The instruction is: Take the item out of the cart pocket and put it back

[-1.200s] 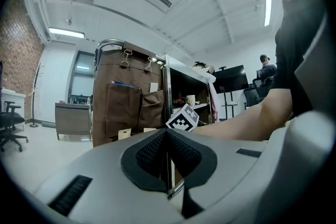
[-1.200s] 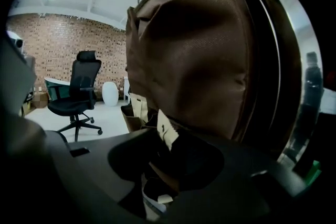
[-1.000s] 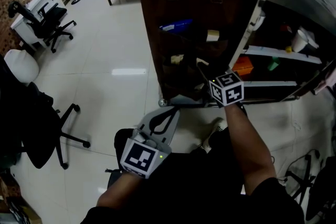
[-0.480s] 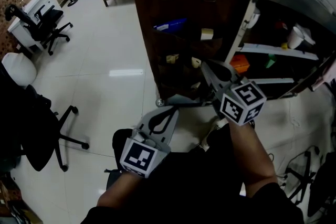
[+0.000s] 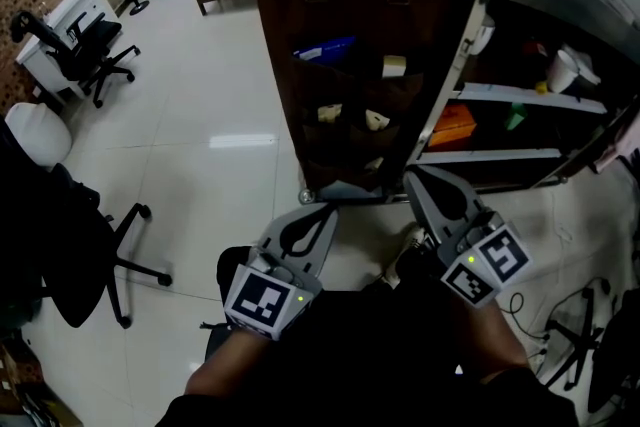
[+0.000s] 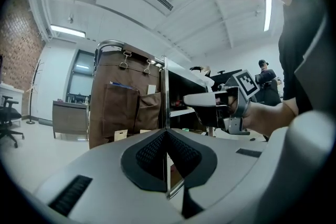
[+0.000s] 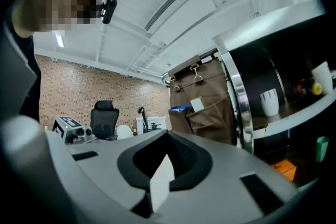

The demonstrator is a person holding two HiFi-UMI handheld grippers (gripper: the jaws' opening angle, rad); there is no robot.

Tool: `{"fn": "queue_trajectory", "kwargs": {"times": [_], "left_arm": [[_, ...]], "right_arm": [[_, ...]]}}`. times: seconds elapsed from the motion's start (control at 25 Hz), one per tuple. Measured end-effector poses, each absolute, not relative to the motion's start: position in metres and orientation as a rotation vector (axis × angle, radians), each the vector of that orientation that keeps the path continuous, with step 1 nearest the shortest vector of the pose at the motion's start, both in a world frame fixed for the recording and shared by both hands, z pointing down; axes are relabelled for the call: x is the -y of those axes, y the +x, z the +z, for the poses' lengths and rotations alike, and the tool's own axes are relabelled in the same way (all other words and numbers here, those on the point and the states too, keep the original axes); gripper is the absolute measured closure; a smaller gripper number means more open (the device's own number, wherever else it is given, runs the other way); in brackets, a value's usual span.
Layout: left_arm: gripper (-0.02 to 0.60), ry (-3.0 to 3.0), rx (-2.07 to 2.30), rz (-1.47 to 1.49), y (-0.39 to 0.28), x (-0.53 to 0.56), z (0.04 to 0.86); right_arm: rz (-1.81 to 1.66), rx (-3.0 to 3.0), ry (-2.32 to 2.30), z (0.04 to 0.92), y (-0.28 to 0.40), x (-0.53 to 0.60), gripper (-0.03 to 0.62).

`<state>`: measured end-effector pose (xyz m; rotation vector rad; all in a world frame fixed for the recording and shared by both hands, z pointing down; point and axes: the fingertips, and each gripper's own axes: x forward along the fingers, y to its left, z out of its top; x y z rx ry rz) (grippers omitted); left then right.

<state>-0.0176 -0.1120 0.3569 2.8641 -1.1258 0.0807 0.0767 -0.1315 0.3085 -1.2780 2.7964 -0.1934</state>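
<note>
Clamping a thin white card (image 7: 161,182) in its jaws is the right gripper (image 5: 422,183); the left gripper's (image 5: 316,211) ribbed jaws meet.

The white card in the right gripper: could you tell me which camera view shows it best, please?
The right gripper view: the right gripper clamps the white card between its jaws. The head view shows that gripper from above and the left gripper view from the side; neither reveals the card.
</note>
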Motion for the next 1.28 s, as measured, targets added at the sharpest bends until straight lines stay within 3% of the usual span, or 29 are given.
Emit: {"fn": "queue_trajectory", "kwargs": {"times": [0.44,1.28], "left_arm": [[0.581,2.884,1.11,0.089,-0.01,0.11,0.356],[0.581,2.883,1.111,0.091,-0.007,0.112,0.356]], "right_arm": [[-0.283,-2.916,-1.351,0.375,0.072,0.117,0.585],[-0.238,-2.917,-1.374,0.377,0.071,0.12,0.585]]}}
